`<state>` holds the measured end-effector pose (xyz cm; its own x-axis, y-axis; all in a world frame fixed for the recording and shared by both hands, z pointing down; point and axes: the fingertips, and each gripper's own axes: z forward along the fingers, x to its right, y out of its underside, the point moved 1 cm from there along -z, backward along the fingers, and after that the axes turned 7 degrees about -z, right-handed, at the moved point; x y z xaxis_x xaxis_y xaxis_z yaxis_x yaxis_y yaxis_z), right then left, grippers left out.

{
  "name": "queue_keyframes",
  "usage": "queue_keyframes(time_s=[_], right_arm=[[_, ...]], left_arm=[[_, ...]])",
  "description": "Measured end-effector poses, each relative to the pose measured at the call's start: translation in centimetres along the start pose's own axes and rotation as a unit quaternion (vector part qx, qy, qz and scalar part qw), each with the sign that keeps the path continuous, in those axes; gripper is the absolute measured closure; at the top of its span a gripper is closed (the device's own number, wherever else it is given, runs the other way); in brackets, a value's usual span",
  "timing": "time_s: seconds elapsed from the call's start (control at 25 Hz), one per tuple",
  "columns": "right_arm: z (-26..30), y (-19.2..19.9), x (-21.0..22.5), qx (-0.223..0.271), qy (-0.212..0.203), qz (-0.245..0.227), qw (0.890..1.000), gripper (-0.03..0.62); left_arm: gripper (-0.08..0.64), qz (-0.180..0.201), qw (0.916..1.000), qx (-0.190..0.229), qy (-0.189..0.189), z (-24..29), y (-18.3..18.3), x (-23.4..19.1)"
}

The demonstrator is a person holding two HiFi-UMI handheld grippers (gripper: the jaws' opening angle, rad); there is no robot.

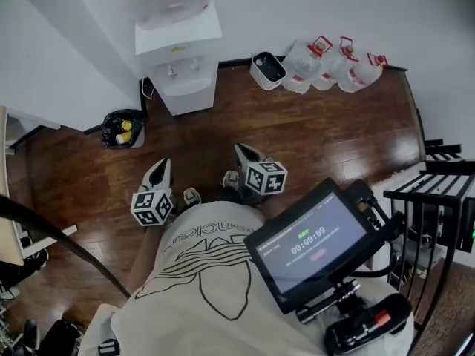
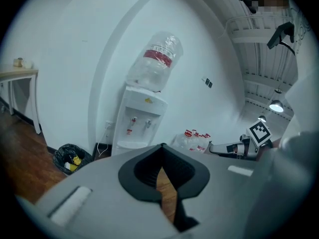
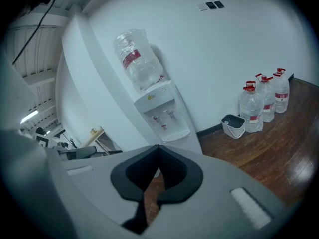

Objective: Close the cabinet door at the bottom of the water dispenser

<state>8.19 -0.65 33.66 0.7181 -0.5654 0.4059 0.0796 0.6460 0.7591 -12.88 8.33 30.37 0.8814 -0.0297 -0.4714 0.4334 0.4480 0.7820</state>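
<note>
The white water dispenser [image 1: 178, 58] stands against the far wall with an upturned bottle on top; it also shows in the left gripper view [image 2: 142, 118] and the right gripper view [image 3: 162, 116]. Its lower front [image 1: 185, 101] looks flat and white from above, and I cannot tell how the cabinet door stands. Both gripper bodies hide it in their own views. My left gripper [image 1: 162, 165] [image 2: 160, 148] and right gripper [image 1: 245, 153] [image 3: 158, 148] hover side by side over the wooden floor, well short of the dispenser. Both are shut with nothing between their jaws.
A black rubbish bag [image 1: 122, 128] sits left of the dispenser. A white bucket [image 1: 267, 69] and several water jugs [image 1: 334, 67] line the wall to its right. A black rack [image 1: 438, 199] stands at the right, a table [image 2: 20, 76] at the left.
</note>
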Motion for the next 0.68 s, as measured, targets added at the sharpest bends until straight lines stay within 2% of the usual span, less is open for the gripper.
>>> queue_keyframes(time_s=[0.12, 0.4, 0.68], right_arm=[[0.6, -0.2, -0.6, -0.003, -0.013, 0.001, 1.0, 0.591], [1.1, -0.1, -1.4, -0.011, -0.015, -0.011, 1.0, 0.591], [0.5, -0.3, -1.4, -0.018, -0.015, -0.017, 1.0, 0.591]], left_arm=[[0.54, -0.001, 1.0, 0.004, -0.001, 0.2, -0.6, -0.2], [0.54, 0.005, 0.9999, 0.009, 0.005, 0.5, -1.3, -0.2], [0.54, 0.02, 0.9992, -0.004, 0.034, 1.1, -1.0, 1.8]])
